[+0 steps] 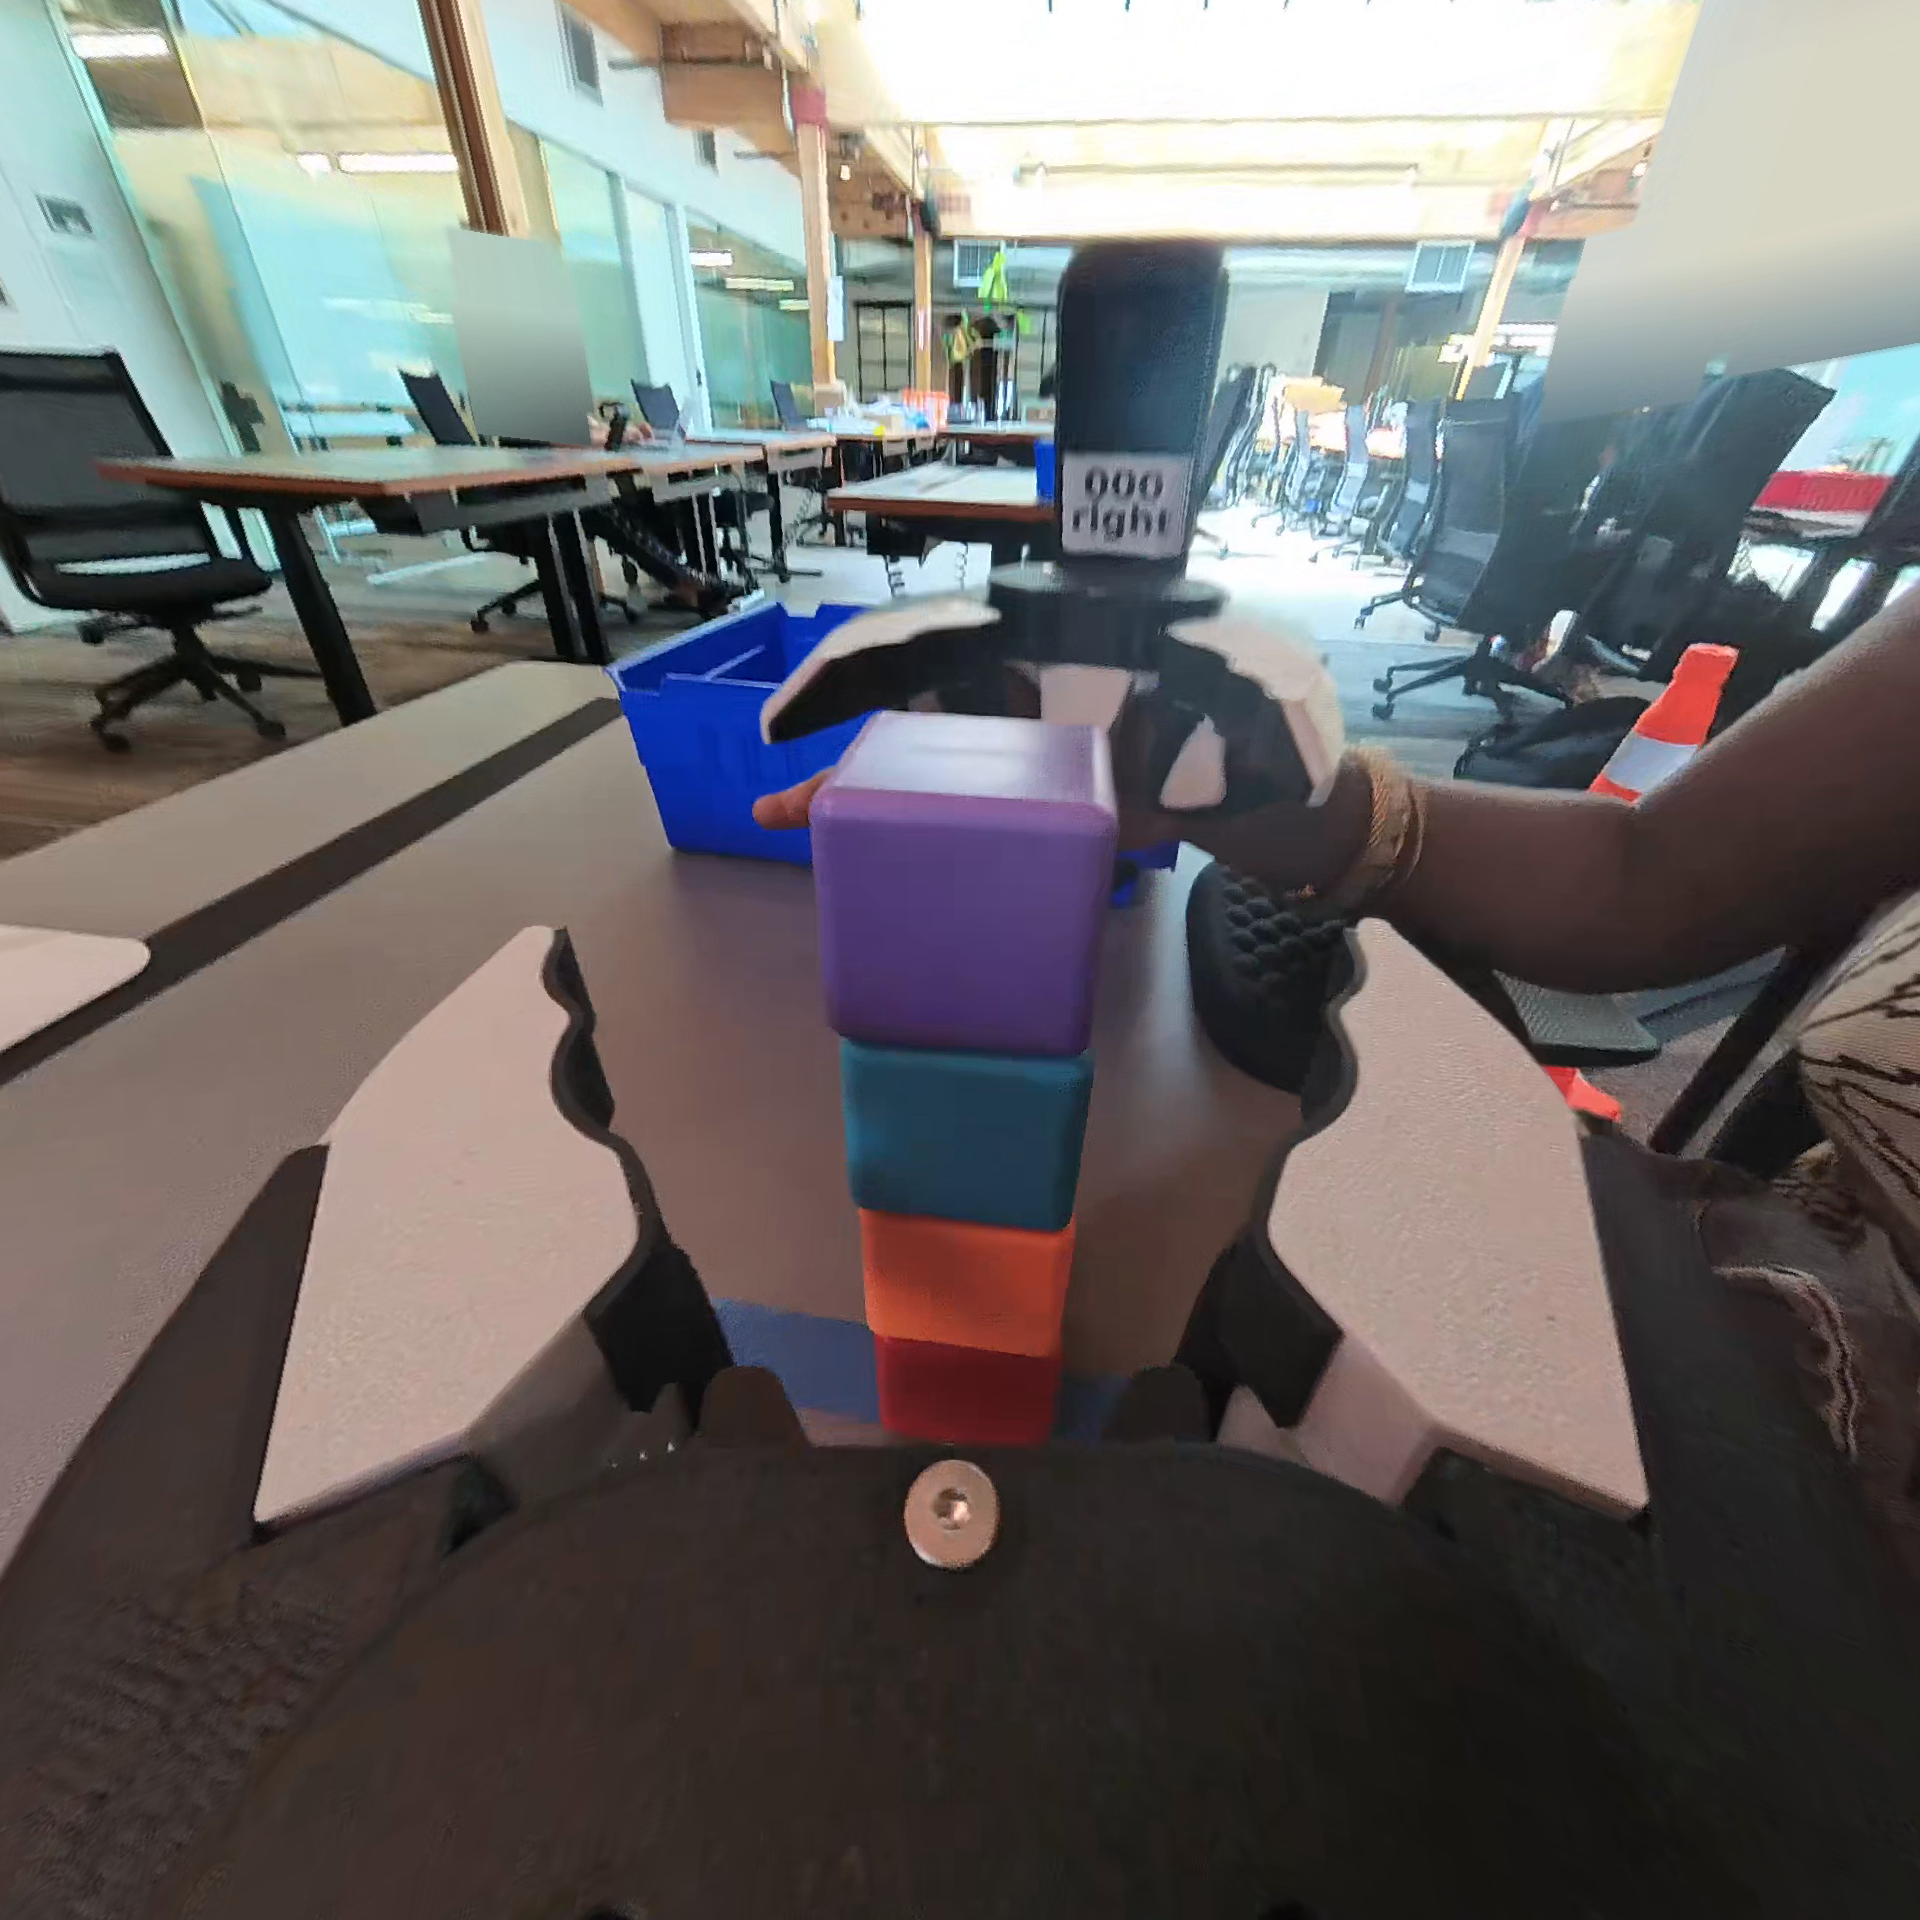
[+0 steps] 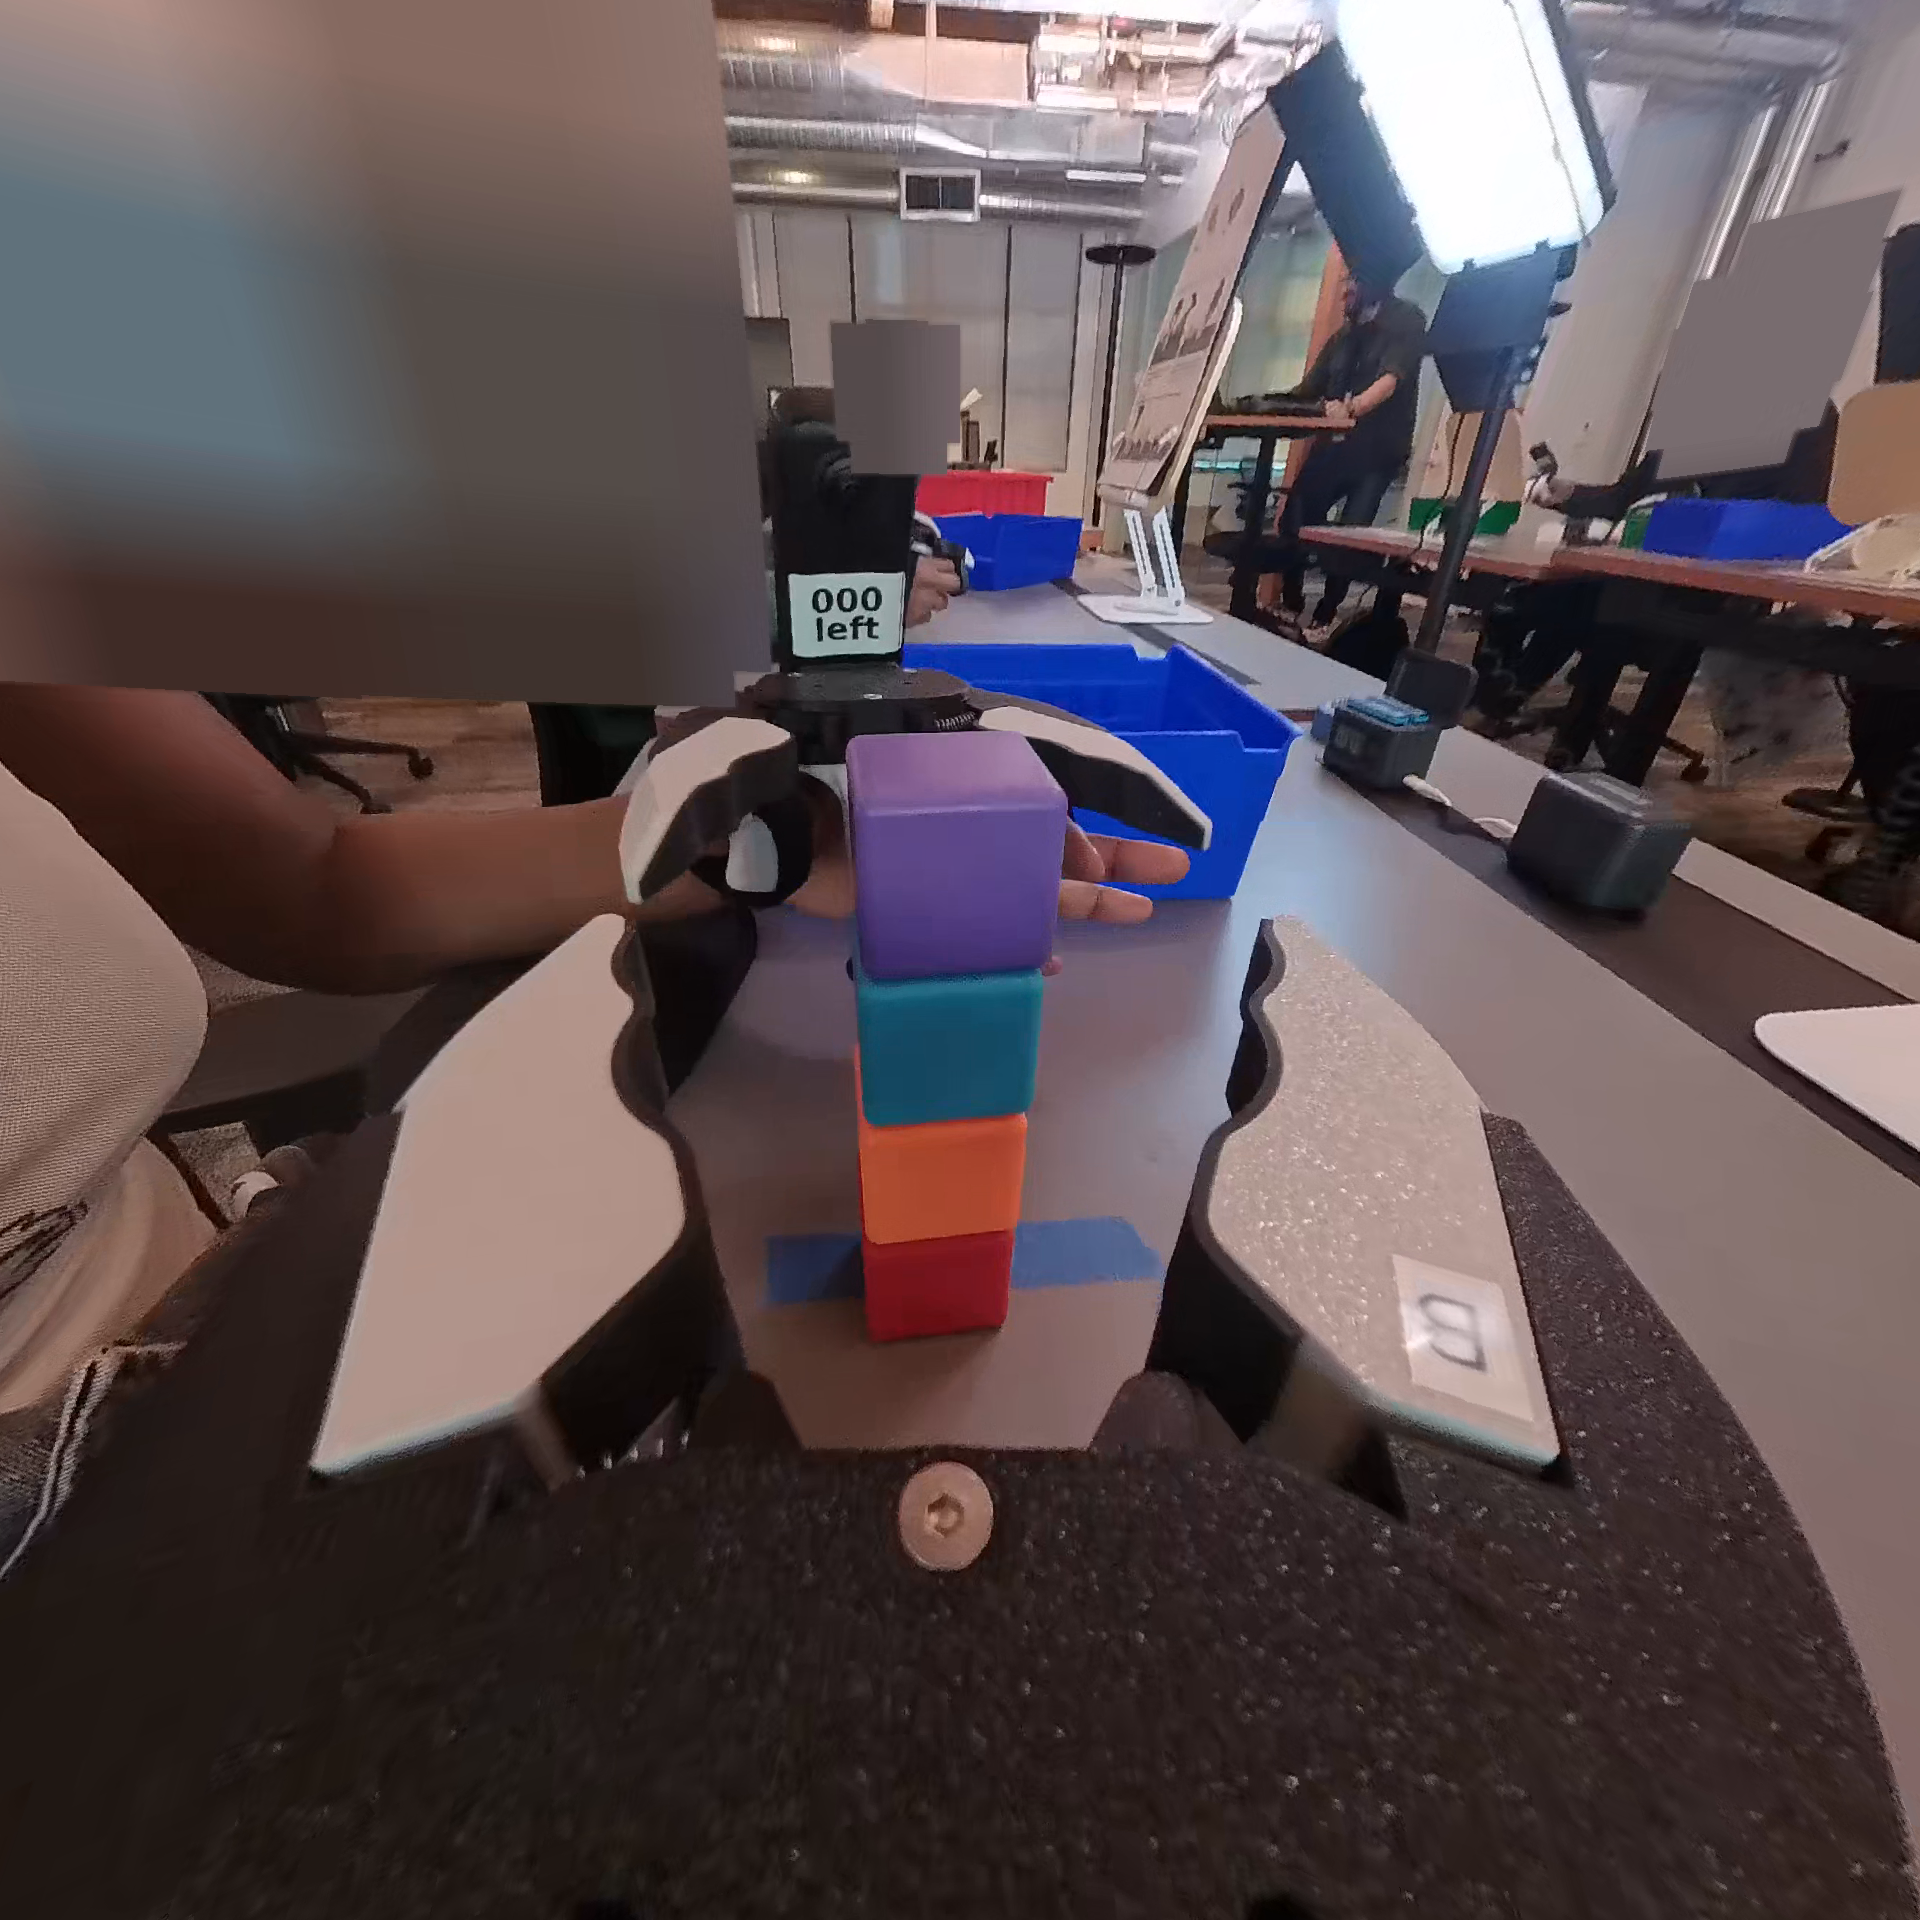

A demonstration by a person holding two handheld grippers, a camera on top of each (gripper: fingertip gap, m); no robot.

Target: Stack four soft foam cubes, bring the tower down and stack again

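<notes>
Four up: purple cube (image 2: 956, 852) tops the tower (image 1: 961, 1132)! Your left gripper (image 1: 961, 997) and right gripper (image 2: 940, 1013) flank it, both spread wide, gripping nothing, ready to guard or topple it.

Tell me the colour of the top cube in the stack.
Purple top cube; clearest in the right wrist view.

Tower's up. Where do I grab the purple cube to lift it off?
Grip the purple cube by its two flat vertical side faces, mid-height, coming in level. It sits atop the teal cube, sides exposed. The right claw is open wide and faces it, so it probably suits.
</notes>
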